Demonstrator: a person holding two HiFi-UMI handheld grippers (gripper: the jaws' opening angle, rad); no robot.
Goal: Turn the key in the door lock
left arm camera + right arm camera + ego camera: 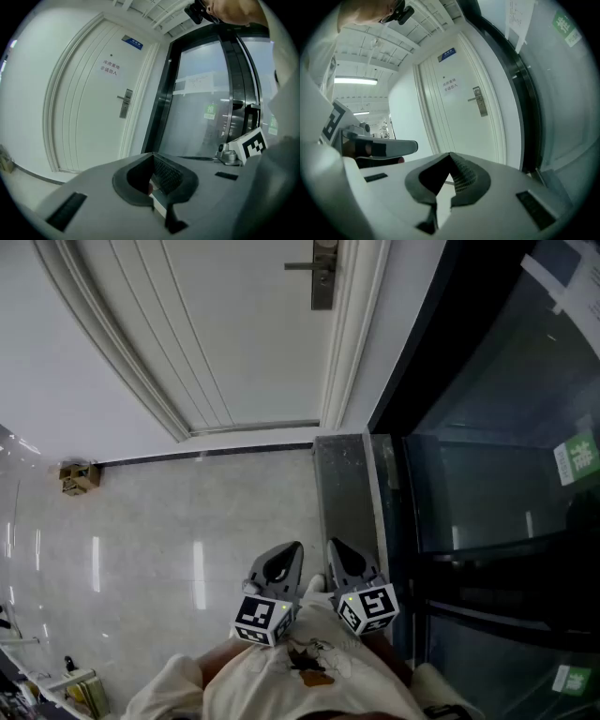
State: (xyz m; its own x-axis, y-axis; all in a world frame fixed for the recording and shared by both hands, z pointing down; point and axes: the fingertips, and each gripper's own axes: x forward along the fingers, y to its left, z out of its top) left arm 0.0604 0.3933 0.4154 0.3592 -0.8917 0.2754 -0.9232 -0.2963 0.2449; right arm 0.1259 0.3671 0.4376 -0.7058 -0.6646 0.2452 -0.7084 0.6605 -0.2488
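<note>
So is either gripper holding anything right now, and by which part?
Nothing is held: the left gripper and the right gripper are both shut, with nothing between their jaws.

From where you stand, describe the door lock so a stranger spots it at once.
Find the white door left of the dark glass wall. Near the door's edge beside that glass sits a narrow metal lock plate with a lever handle pointing away from the glass, the door's only metal fitting.

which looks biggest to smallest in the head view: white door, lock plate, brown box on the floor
1. white door
2-3. lock plate and brown box look about alike; the plate runs off the top edge, so unranked.
</note>
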